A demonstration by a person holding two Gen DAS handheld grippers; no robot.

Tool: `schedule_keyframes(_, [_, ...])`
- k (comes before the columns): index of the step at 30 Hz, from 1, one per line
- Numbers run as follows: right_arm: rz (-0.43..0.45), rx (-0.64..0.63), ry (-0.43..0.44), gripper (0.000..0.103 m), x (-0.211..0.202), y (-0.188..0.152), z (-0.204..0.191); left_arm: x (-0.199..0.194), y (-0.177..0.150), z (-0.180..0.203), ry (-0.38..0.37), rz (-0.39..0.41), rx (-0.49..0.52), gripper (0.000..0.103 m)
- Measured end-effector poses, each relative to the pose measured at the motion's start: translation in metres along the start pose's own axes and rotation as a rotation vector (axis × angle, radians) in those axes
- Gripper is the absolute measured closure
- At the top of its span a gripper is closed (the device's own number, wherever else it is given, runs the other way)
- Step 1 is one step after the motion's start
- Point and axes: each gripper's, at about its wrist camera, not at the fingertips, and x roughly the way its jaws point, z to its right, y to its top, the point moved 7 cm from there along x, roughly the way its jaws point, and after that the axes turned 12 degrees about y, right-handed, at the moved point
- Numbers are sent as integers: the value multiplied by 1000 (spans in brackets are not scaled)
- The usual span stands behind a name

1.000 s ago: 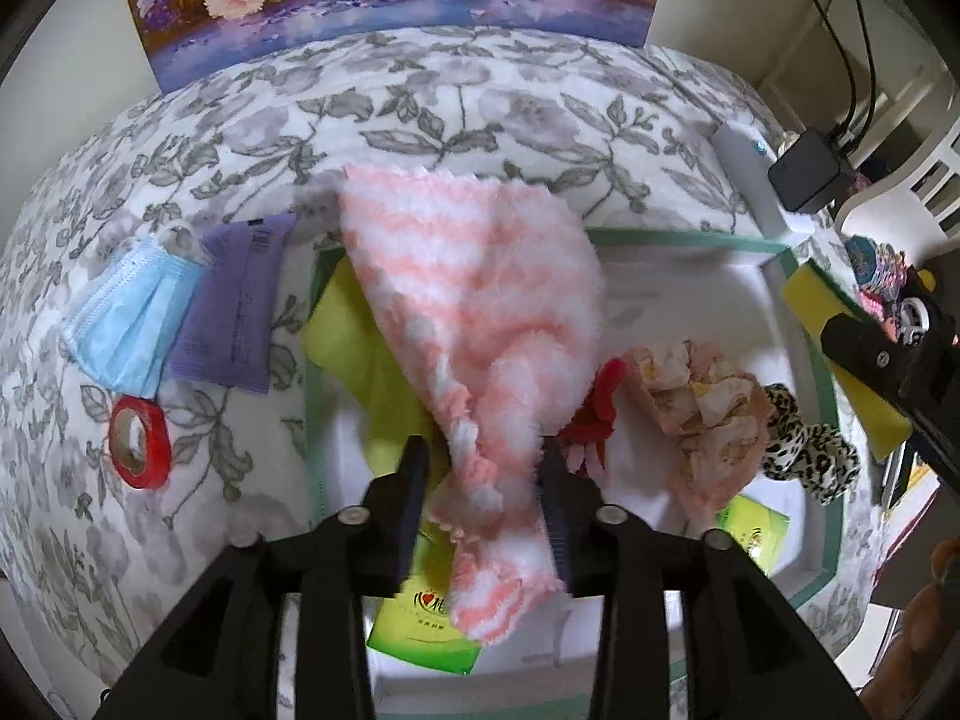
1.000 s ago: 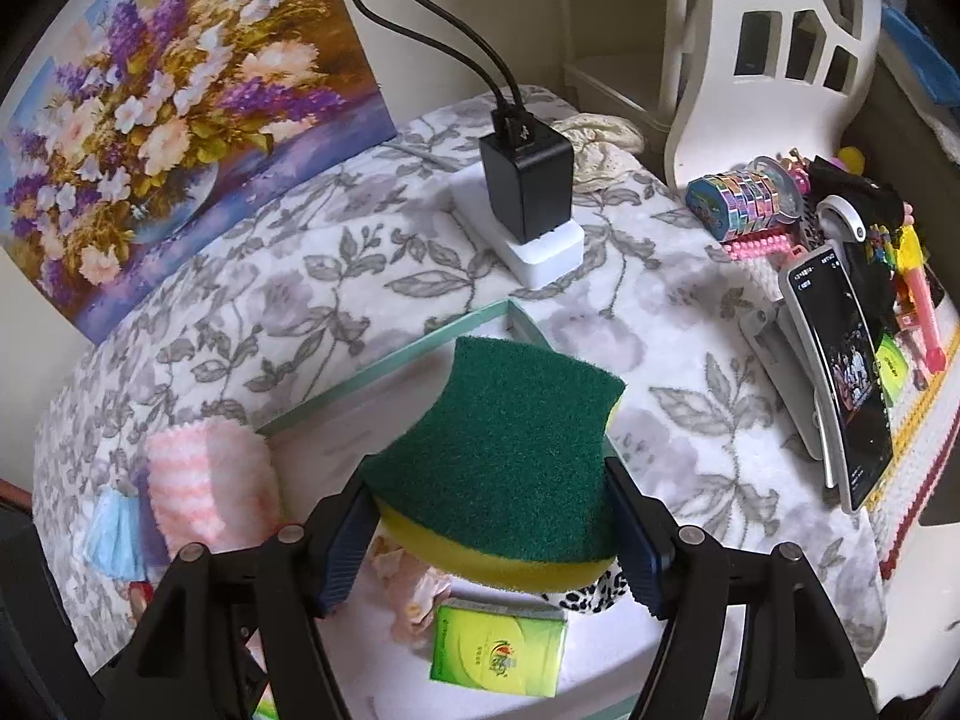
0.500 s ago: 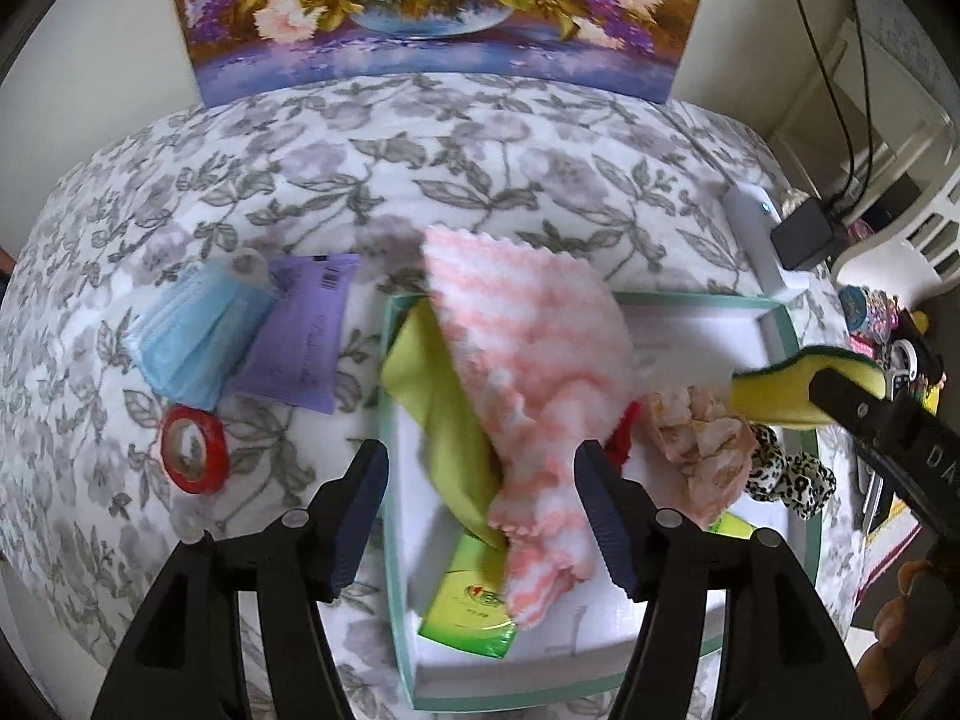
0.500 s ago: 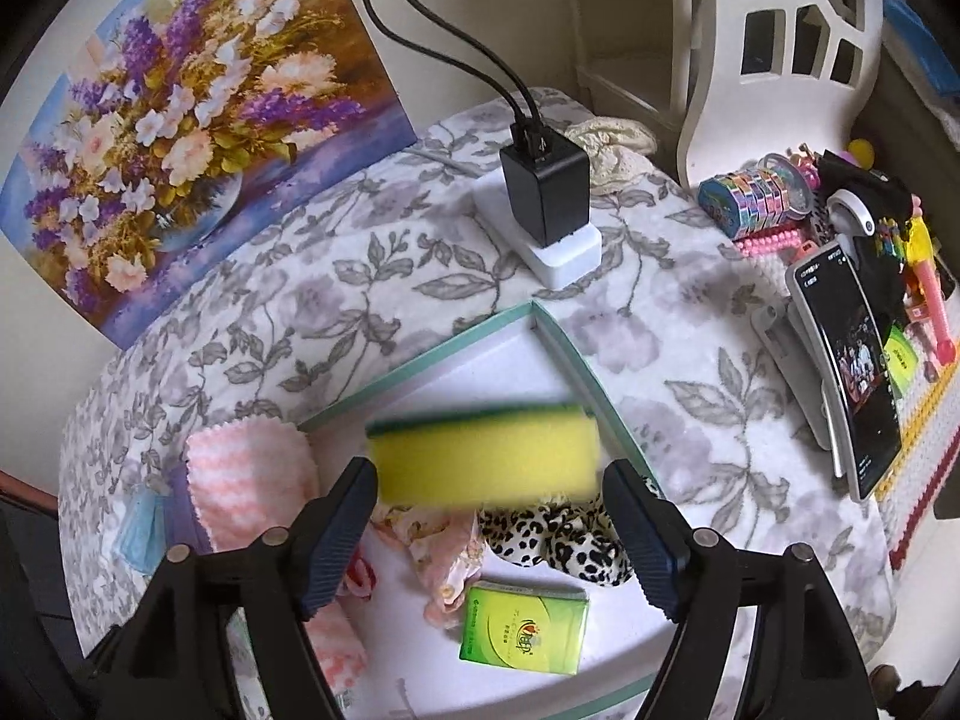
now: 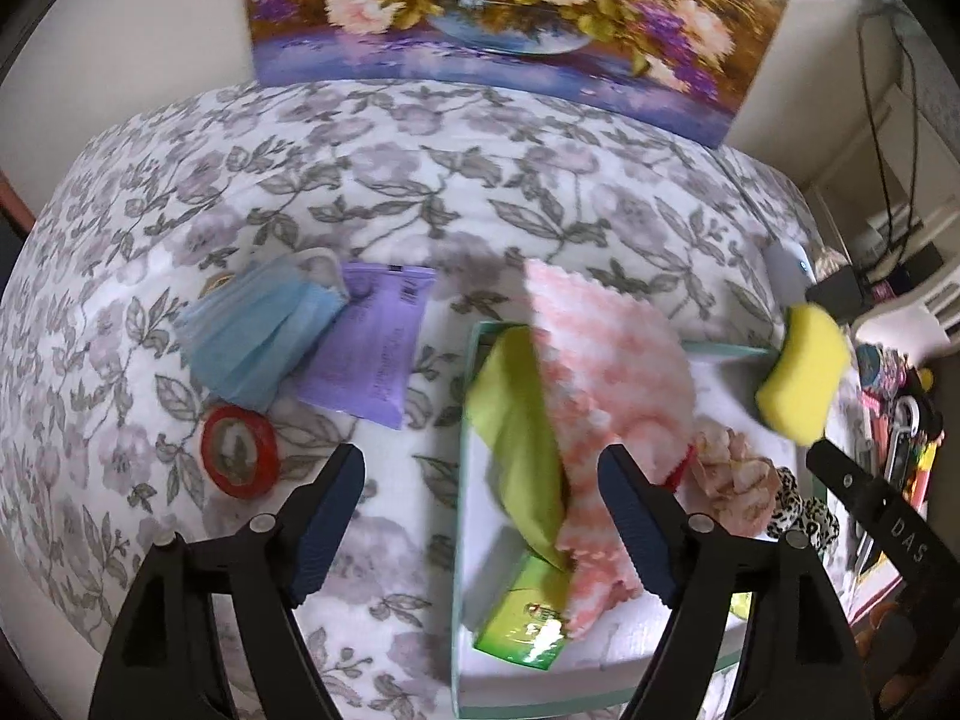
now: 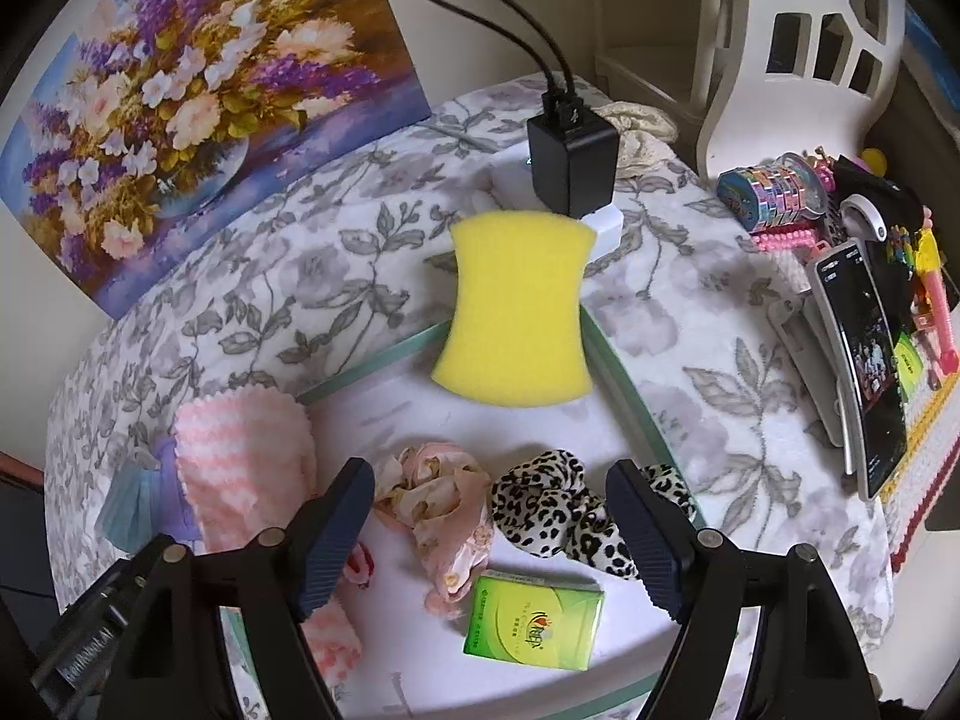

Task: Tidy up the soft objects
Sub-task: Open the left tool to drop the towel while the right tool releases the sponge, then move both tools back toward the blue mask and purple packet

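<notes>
Soft objects were being dropped into the tray [image 6: 606, 354]: sponge [image 6: 516, 312] seen loose at its far corner, pink towel [image 5: 606, 378] draped over its left edge. Left claw [image 5: 480, 516] was opening, empty; right claw [image 6: 489, 534] wide, empty. Likely next: mask [image 5: 258, 324] on counter [image 5: 420, 168] to be fetched.

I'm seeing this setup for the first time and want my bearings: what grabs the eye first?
The bright yellow sponge stands out, blurred over the far corner of the white tray, free of the right gripper. Next comes the pink-and-white fluffy cloth draped over the tray's left edge, ahead of the left gripper, whose jaws are opening.
</notes>
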Motion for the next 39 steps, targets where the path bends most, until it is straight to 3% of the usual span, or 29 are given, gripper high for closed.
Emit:
schedule_keyframes(11, [-6, 17, -13, 20, 5, -3, 2, 13, 7, -50, 11, -45, -135, 20])
schedule_keyframes(12, [-6, 17, -11, 20, 6, -4, 0, 13, 8, -53, 11, -44, -143, 15])
schedule_keyframes(13, [-6, 16, -6, 20, 6, -3, 0, 13, 9, -56, 11, -42, -151, 1])
schedule_keyframes(14, [-3, 15, 0, 14, 6, -3, -2, 13, 11, -61, 14, -36, -163, 0])
schedule_keyframes(16, [7, 7, 8, 0, 6, -4, -8, 12, 13, -69, 33, -22, -180, 0])
schedule_keyframes(30, [0, -52, 3, 0, 15, -13, -49, 13, 21, -118, 98, 1, -232, 0])
schedule_keyframes(39, [-11, -106, 39, 0, 21, -20, -98, 11, 25, -165, 130, 9, -287, 0])
